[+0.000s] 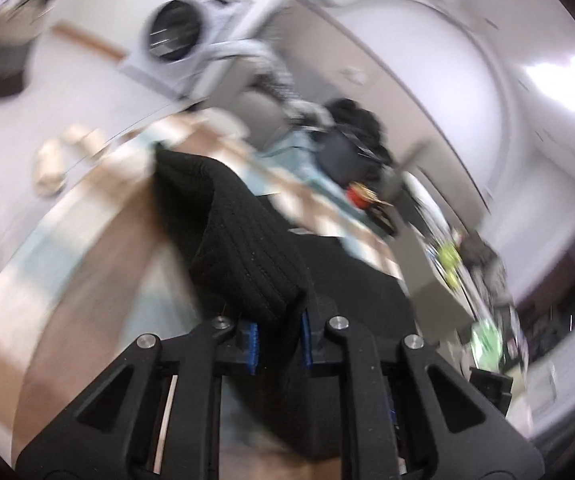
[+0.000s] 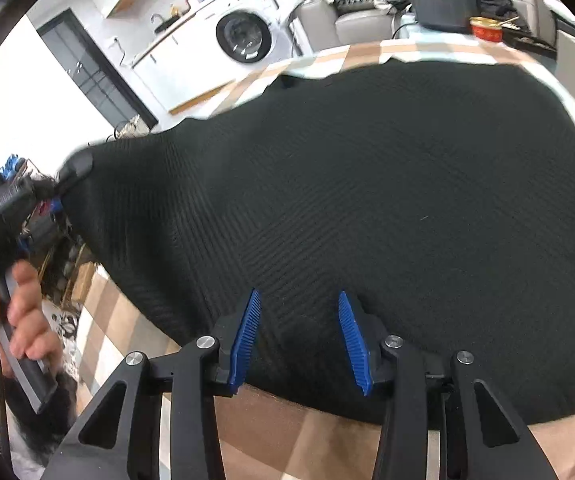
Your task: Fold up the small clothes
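**Left claw lifts a corner of the black knit while the right claw stands spread over it**

Nearest the right claw [image 2: 297,336], the blue ribbed pads [image 2: 245,336] stand well apart, released, with the black ribbed garment [image 2: 347,200] lying directly under and ahead of them on the checked tablecloth [image 2: 135,320]. The cloth spreads wide in front of this claw and rises to a peak off to its left, where the left claw [image 2: 61,196] pinches it; a bare hand [image 2: 27,316] grips that tool's handle below.

From the left claw's [image 1: 279,338] own view, its blue pads [image 1: 252,344] are clenched on a bunched fold of the garment [image 1: 239,240], which stands up straight ahead of the fingers. This view is smeared by motion.

Beyond the garment's far edge, ahead and right of the right claw, a dark tub [image 2: 443,4] heaped with dark clothes and a red tin [image 2: 485,28] sit on the table. Farther still, ahead-left, stands a white washing machine [image 2: 247,36], with a grey sofa [image 2: 351,16] beside it.
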Motion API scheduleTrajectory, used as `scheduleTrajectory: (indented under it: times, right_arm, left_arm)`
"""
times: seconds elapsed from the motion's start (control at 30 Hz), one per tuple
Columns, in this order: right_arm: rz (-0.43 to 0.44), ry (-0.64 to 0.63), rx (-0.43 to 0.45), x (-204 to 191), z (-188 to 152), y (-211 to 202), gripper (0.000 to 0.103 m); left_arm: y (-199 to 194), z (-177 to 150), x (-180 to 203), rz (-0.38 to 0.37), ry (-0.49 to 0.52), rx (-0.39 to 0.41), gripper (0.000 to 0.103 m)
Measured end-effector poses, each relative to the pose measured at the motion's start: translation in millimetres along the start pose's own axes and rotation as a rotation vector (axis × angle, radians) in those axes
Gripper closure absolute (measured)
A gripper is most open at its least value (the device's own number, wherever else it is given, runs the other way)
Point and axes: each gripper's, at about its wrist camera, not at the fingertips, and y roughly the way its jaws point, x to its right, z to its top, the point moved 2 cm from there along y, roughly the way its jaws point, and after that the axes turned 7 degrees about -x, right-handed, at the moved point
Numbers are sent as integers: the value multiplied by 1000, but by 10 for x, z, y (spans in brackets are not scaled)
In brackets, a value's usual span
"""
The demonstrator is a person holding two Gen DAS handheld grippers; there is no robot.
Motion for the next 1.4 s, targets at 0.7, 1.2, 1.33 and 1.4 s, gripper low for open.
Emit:
scheduleTrajectory:
  times: [0.7, 1.2, 1.33, 1.4]
  right_arm:
    - [-173, 258, 144, 1024, -210, -929, 53]
    - [-99, 173, 31, 828, -143, -612, 50]
    - [-158, 107, -20, 764, -164, -558, 50]
    - [-171, 98, 1, 738, -139, -658, 50]
  left_arm:
    - [1291, -939, 1037, -224, 284, -522, 47]
    - [1318, -751, 503, -43, 251, -455, 16]
    - [1235, -767, 500, -16, 265, -449, 6]
    - [1212, -765, 443, -1, 255, -439, 1]
